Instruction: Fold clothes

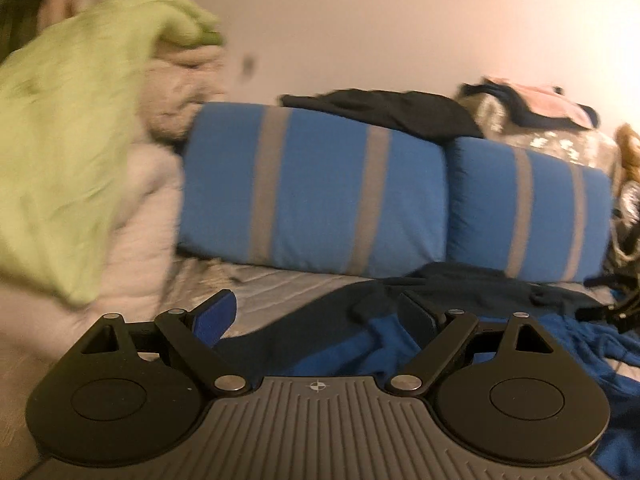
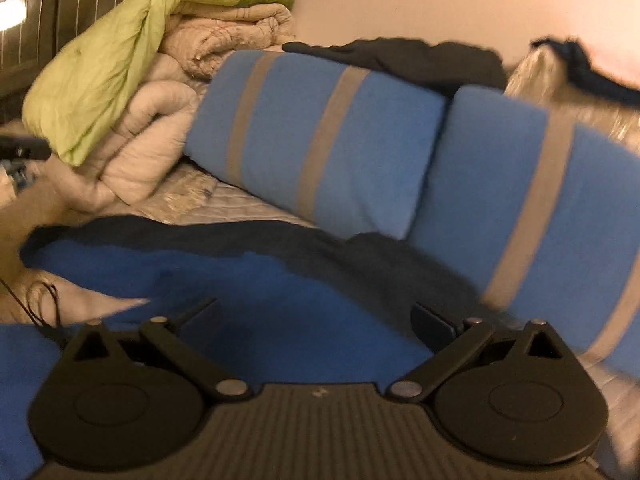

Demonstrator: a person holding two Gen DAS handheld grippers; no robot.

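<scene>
A blue and dark navy garment [image 1: 360, 344] lies crumpled on the bed in front of the pillows; in the right wrist view the same garment [image 2: 248, 280] spreads wide across the mattress. My left gripper [image 1: 316, 316] hangs just above its near edge, jaws wide open, nothing between the blue pads. My right gripper [image 2: 316, 320] is also open, low over the blue cloth, with nothing pinched. Both views are blurred by motion.
Two blue pillows with grey stripes [image 1: 316, 184] lean against the wall, dark clothes [image 1: 384, 112] draped on top. A stack of beige quilts [image 2: 168, 128] with a light green blanket [image 2: 104, 64] stands at the left. More clothes [image 1: 536, 104] pile at the far right.
</scene>
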